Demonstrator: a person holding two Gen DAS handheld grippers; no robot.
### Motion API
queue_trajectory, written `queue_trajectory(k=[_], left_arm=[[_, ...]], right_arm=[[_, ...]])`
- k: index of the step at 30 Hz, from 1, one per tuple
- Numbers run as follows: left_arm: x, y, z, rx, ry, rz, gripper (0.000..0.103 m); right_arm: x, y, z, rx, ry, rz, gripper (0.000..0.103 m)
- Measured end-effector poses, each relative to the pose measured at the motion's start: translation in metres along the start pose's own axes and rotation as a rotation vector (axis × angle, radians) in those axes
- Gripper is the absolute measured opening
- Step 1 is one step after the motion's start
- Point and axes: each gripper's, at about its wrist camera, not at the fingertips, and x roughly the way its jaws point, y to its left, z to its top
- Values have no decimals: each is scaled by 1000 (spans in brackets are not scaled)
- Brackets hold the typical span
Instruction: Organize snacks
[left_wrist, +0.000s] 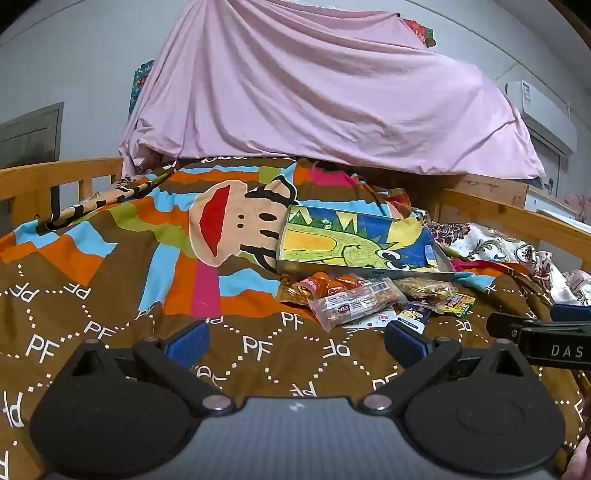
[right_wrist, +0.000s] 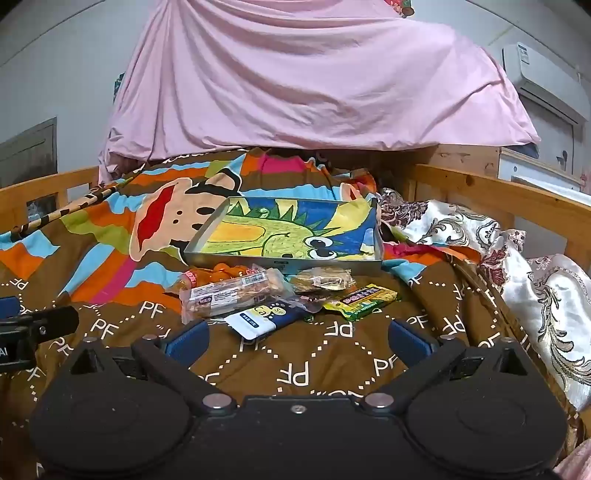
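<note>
1. Your left gripper (left_wrist: 295, 341) hangs low over the brown bedspread (left_wrist: 110, 332), jaws spread wide with nothing between them but bare cloth.
2. Your right gripper (right_wrist: 297, 339) is released just as wide and grips nothing. The dark blue and white packet (right_wrist: 266, 317) lies just beyond its fingertips, a little left of the middle of the gap.
3. The snacks sit in a small heap on the bedspread, right against the near edge of the tray (right_wrist: 284, 263). From your left gripper the heap is ahead and to the right; from your right gripper it is straight ahead.
4. In the heap, a long clear packet with a barcode (right_wrist: 232, 293) lies on the left, partly over an orange packet (right_wrist: 218, 271) behind it.
5. A clear bag of round brownish pieces (right_wrist: 321, 278) rests on the far right of the heap, touching the tray's near wall.
6. A yellow and green bar (right_wrist: 364, 301) lies at the right edge of the heap, tilted, beside the blue and white packet.
7. The tray is shallow and metal, with a bright cartoon drawing on its floor. No snack is inside it.
8. A pink sheet (right_wrist: 295, 74) drapes across the far end of the bed, and a wooden rail (right_wrist: 498, 192) runs along the right.
</note>
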Motion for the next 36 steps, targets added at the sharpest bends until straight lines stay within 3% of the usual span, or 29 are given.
queue_trajectory(k=[36], left_arm=[[-1, 1, 0, -5, -5, -7, 103]], right_arm=[[1, 3, -1, -13, 17, 13, 102]])
